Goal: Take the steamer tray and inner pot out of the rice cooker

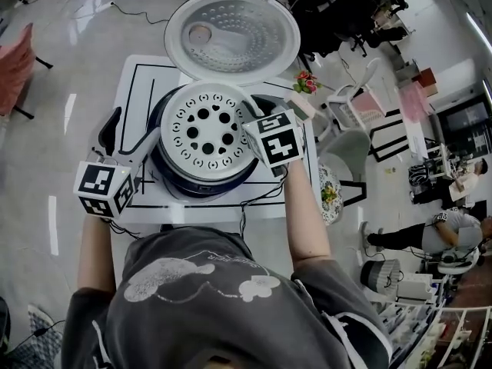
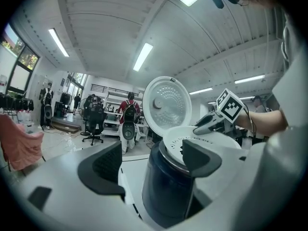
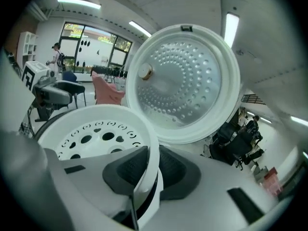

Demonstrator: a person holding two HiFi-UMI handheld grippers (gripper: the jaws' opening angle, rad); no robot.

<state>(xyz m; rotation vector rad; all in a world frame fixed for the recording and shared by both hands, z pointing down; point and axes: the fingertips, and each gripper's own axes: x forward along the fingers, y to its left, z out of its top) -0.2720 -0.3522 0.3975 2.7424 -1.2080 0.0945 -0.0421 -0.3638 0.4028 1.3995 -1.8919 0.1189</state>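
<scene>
head view: white steamer tray (image 1: 206,133) sits on top of the dark rice cooker (image 1: 201,187), a flat disc with round holes in the middle and little slots ringed around them. the cooker's lid (image 1: 231,37) stands open behind it, all on a white tabletop (image 1: 142,71). the right hand-held gripper (image 1: 252,120) is at the cooker's right edge, the left hand-held gripper (image 1: 129,137) at its left.

left gripper view: jaws spread wide with the cooker's dark side wall between them, which the head view doesn't show. can't tell if either pad touches it.

right gripper view: only here do you see the grip, jaws pinching the tray's upright rim, one pad inside and one outside.
</scene>
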